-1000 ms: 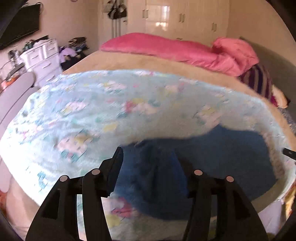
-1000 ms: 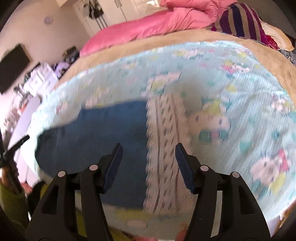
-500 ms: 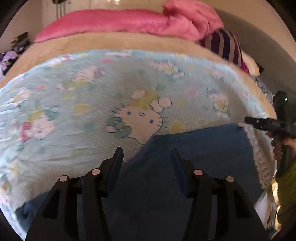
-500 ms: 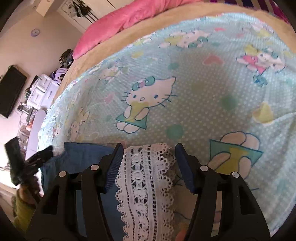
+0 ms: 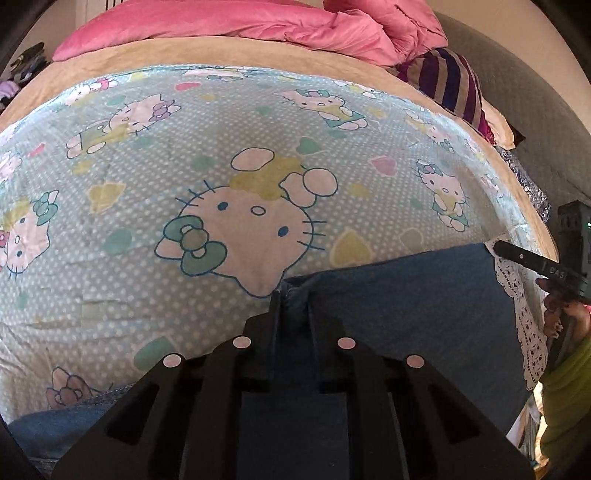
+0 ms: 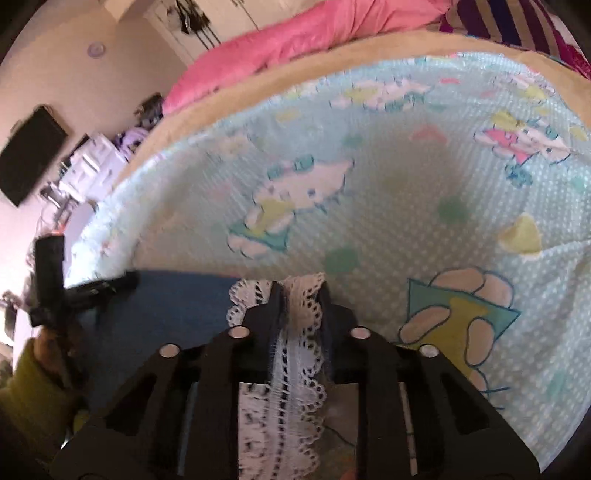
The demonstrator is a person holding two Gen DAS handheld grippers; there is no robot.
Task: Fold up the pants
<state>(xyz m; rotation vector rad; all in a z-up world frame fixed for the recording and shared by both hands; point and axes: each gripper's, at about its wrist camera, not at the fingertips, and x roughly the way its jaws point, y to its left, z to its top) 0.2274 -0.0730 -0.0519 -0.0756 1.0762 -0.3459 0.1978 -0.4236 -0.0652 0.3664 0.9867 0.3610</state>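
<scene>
Black plastic fingers of your left gripper (image 5: 293,306) have just been closing and now pinch a bunched fold of the dark blue denim pants (image 5: 406,295) at their far edge. Your right gripper (image 6: 299,299) has likewise been closing, and its fingers clamp the white lace trim (image 6: 288,369) at the hem end of the same garment. The pants lie flat along the near side of the bed, on the pale blue cartoon-cat sheet (image 5: 147,206). You appear to be at the grasp that starts a fold. Next, I judge, you lift both ends together and carry them evenly across, keeping the cloth taut. Beyond lies the rumpled pink blanket (image 5: 258,22).
</scene>
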